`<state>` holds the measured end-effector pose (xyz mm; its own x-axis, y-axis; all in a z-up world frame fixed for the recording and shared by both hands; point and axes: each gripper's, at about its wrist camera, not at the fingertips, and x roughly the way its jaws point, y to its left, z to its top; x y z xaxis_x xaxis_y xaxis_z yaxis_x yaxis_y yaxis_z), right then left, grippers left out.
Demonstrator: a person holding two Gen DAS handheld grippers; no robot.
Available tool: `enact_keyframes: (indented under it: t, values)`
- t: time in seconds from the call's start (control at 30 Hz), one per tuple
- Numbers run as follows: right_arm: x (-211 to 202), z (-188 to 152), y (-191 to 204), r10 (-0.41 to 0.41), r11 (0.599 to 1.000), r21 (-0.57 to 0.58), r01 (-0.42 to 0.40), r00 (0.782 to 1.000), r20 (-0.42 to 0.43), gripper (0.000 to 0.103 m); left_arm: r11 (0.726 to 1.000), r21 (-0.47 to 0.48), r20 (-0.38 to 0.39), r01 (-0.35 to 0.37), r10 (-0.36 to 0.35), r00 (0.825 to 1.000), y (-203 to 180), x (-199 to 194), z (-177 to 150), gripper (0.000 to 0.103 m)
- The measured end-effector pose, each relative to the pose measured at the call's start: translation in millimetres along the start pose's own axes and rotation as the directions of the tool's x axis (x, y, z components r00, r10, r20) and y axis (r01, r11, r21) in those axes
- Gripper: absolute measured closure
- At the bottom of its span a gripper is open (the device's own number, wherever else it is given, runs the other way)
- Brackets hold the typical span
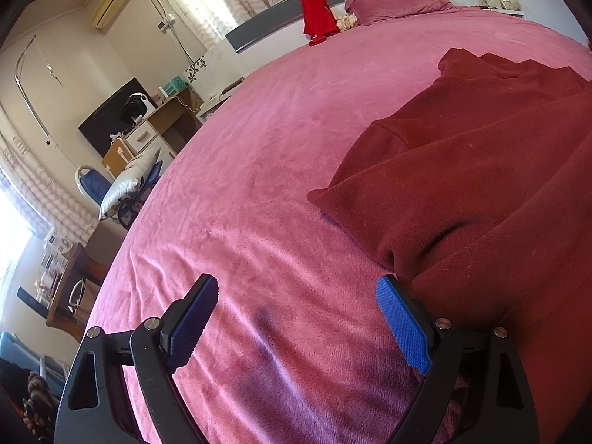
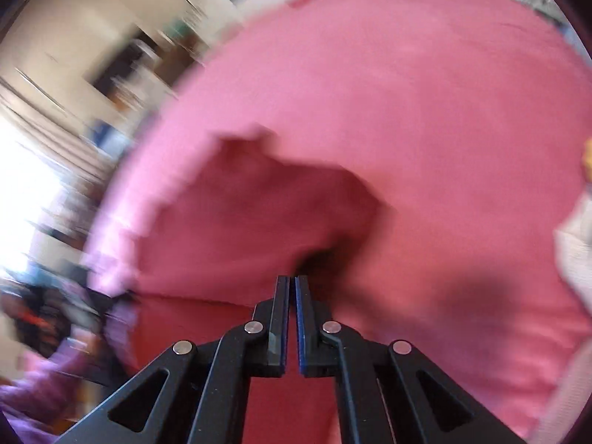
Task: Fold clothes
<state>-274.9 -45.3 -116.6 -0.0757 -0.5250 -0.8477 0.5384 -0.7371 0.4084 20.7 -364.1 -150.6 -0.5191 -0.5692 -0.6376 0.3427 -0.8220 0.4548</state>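
Note:
A dark red garment [image 1: 462, 170] lies spread on the pink bedspread [image 1: 277, 148], its near part bunched up close to the left wrist camera. My left gripper [image 1: 296, 303] hangs open over bare bedspread just left of that garment; its right blue pad [image 1: 401, 327] stands by the cloth's edge with nothing between the jaws. The right wrist view is blurred. There my right gripper [image 2: 292, 277] is shut, and the garment [image 2: 251, 207] gathers into a dark fold right at its tips, so it looks pinched on the cloth.
A bright red cloth [image 1: 316, 9] hangs over the grey headboard [image 1: 266, 27], with a pink pillow [image 1: 399, 2] beside it. Left of the bed stand a desk [image 1: 166, 118], a chair with a pillow [image 1: 125, 181] and a dark table [image 1: 70, 292]. A white item [image 2: 577, 251] lies at the bed's right.

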Motion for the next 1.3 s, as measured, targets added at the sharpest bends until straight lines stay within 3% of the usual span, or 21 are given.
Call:
enact_keyframes:
  t: [0.1,0.13,0.2,0.23,0.33,0.37,0.43,0.53,0.6,0.63,0.7,0.77,0.87,0.93,0.97,1.07,1.17,1.27,1.3]
  values:
    - [16.3,-13.4,-30.1,-0.025,0.993,0.115,0.030,0.999,-0.047,0.093,1.000,0.001,-0.005,0.015,-0.015,1.000,2.4,-1.5,-1.5,0.014]
    - [20.2,-16.7,-36.9,-0.061,0.988,0.139,0.069,0.996,-0.063,0.088,1.000,0.001,-0.004,0.016,-0.016,1.000,4.7,-4.3,-1.8,0.014]
    - [14.8,-21.1,-36.8,-0.187,0.971,0.148,0.190,0.982,-0.034,0.087,1.000,-0.015,0.015,0.016,-0.016,1.000,11.6,-13.6,-2.4,0.014]
    - [7.5,-22.7,-28.8,-0.181,0.975,0.137,0.176,0.983,0.019,0.086,0.998,-0.050,0.049,0.023,-0.021,0.999,18.0,-23.7,-3.4,0.014]
    - [-5.7,-26.9,24.5,-0.056,0.998,-0.001,0.057,0.984,0.172,0.078,0.988,-0.136,0.113,0.067,-0.052,0.992,27.2,-41.2,-4.2,0.014]
    - [-1.5,-27.5,48.1,-0.057,0.994,-0.085,0.074,0.981,0.185,0.078,0.986,-0.144,0.131,0.086,-0.068,0.989,24.8,-44.4,-3.3,0.014]
    - [15.4,-28.9,95.1,-0.097,0.953,-0.263,0.149,0.975,0.200,0.078,0.988,-0.106,0.136,0.109,-0.094,0.986,11.6,-42.3,-1.2,0.014]
    - [62.8,-31.0,136.4,-0.191,0.864,-0.444,0.237,0.971,0.146,0.079,0.997,0.042,0.042,0.060,-0.061,0.997,-15.0,-24.4,-4.3,0.014]
    - [95.2,-34.6,136.6,-0.335,0.790,-0.508,0.342,0.936,0.109,0.079,0.997,0.070,0.056,0.028,-0.032,0.998,-13.5,-31.5,-7.9,0.014]
    - [98.5,-33.6,129.7,-0.354,0.801,-0.483,0.353,0.931,0.093,0.079,0.998,0.063,0.056,0.022,-0.025,0.998,-8.6,-35.0,-10.2,0.014]
    - [88.8,-28.3,120.3,-0.318,0.864,-0.386,0.324,0.945,0.082,0.079,0.999,0.025,0.041,0.021,-0.022,0.999,4.9,-40.1,-16.6,0.014]
    - [75.1,-24.8,131.3,-0.311,0.879,-0.336,0.337,0.941,0.131,0.076,0.998,-0.047,0.012,0.035,-0.034,0.999,19.0,-39.9,-23.8,0.014]
    - [61.0,-24.4,181.8,-0.146,0.884,-0.411,0.220,0.968,0.205,0.076,0.986,-0.158,0.000,0.042,-0.043,0.999,35.6,-42.4,-28.8,0.014]
    - [67.1,-23.5,227.8,-0.013,0.862,-0.496,0.105,0.982,0.187,0.076,0.966,-0.254,0.017,0.048,-0.045,0.999,47.2,-47.4,-29.4,0.014]
    - [74.7,-21.4,246.4,0.015,0.846,-0.527,0.077,0.986,0.168,0.076,0.951,-0.303,0.023,0.061,-0.057,0.998,52.5,-48.0,-29.2,0.014]
    - [109.0,-7.3,303.6,0.073,0.782,-0.624,-0.003,0.994,0.087,0.076,0.918,-0.381,0.040,0.111,-0.103,0.994,59.6,-42.5,-28.3,0.014]
    - [142.2,3.1,356.0,0.112,0.716,-0.687,-0.128,0.991,-0.069,0.076,0.895,-0.406,0.081,0.183,-0.164,0.983,60.6,-32.2,-25.9,0.013]
    - [168.0,5.4,390.8,0.112,0.660,-0.716,-0.227,0.972,-0.206,0.077,0.872,-0.414,0.062,0.260,-0.258,0.964,55.5,-12.8,-27.4,0.013]
    - [180.1,8.2,397.0,0.072,0.654,-0.725,-0.216,0.972,-0.224,0.081,0.870,-0.416,0.041,0.264,-0.272,0.961,52.6,-9.0,-29.8,0.013]
